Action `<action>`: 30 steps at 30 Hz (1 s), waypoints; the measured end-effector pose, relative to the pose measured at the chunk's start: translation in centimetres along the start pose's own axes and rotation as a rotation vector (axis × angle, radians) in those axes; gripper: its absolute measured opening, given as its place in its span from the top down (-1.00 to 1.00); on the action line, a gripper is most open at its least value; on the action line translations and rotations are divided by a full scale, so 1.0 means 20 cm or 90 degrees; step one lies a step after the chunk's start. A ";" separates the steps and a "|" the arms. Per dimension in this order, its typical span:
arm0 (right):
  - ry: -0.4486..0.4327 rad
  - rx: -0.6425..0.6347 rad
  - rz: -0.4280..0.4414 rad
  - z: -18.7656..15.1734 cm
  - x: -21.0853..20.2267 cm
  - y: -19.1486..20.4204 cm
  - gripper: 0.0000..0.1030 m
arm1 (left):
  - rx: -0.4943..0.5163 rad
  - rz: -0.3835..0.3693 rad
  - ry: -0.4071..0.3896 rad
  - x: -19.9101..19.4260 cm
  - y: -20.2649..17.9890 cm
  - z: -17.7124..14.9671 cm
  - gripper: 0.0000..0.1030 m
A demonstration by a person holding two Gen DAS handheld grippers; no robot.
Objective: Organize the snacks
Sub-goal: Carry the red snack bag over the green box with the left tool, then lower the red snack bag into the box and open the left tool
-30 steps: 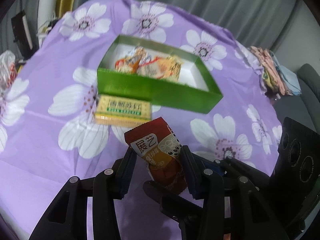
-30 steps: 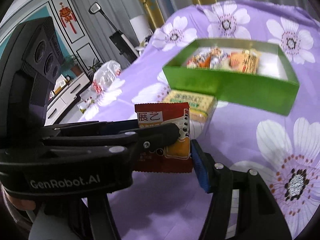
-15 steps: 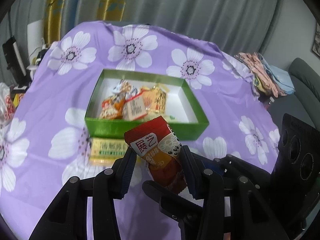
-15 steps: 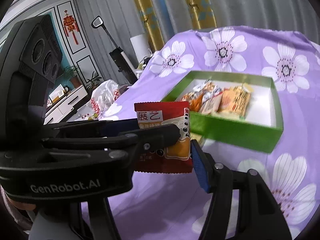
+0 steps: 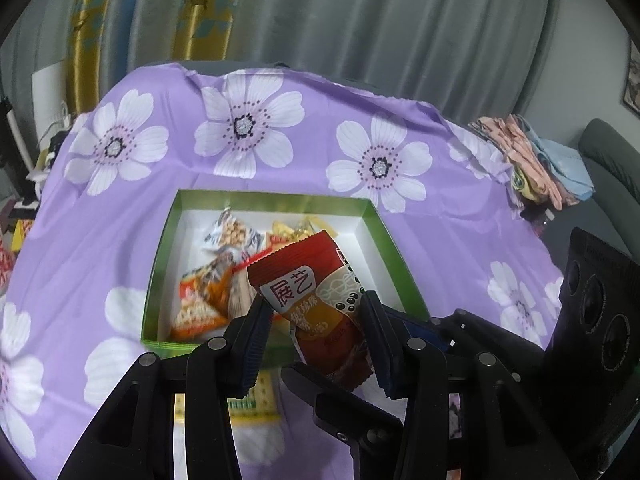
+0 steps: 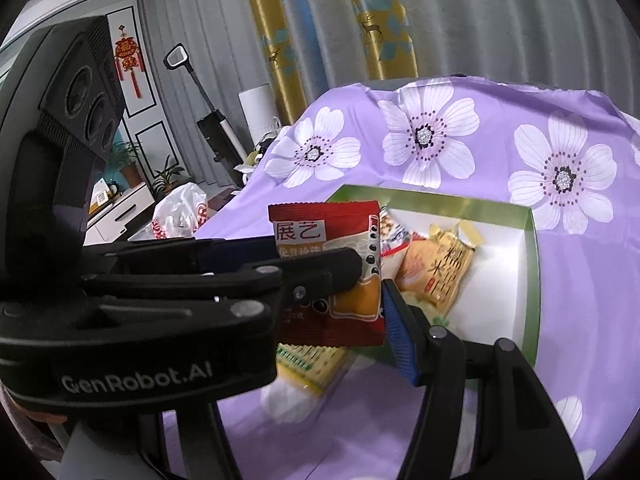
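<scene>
Now underway: carrying a red foil snack packet with white lettering toward an open green cardboard box with a white floor.
Left claw: clenching both pads against the packet's lower half, holding it clear of the purple flowered cloth.
Right claw: crowding in close from the right, one blue pad sitting right at the packet's edge; pressing or merely touching, impossible to tell.
Packet's long axis: running up and away from the left claw, top end leaning over the box's near wall.
Box from the claw: lying ahead and below, other wrapped snacks filling its left and middle, bare white floor showing on the right.
Nearer hand: the left, already gripping, so probably the one doing the drop.
Waiting outside: a flat yellow-green cracker pack lying on the cloth just beside the near wall.
</scene>
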State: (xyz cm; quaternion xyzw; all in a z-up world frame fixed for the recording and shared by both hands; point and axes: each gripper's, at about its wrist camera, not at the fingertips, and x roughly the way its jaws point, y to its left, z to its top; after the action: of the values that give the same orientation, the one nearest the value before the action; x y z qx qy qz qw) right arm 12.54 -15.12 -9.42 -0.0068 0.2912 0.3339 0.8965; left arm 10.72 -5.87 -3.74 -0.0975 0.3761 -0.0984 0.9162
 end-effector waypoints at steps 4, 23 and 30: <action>0.002 -0.001 -0.007 0.04 0.06 -0.06 -0.19 | -0.003 0.001 0.003 0.07 0.02 0.05 0.11; 0.097 0.030 -0.059 0.05 0.39 -0.27 -0.23 | -0.065 -0.008 0.102 0.53 0.15 0.13 0.11; 0.106 0.017 -0.069 0.04 0.40 -0.25 -0.26 | -0.081 0.010 0.121 0.56 0.18 0.11 0.10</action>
State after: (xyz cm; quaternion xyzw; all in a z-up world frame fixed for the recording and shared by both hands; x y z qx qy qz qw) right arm 20.82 -14.13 -13.81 -0.0385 0.3682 0.2797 0.8858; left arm 20.48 -5.06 -10.75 -0.1427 0.4676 -0.0756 0.8691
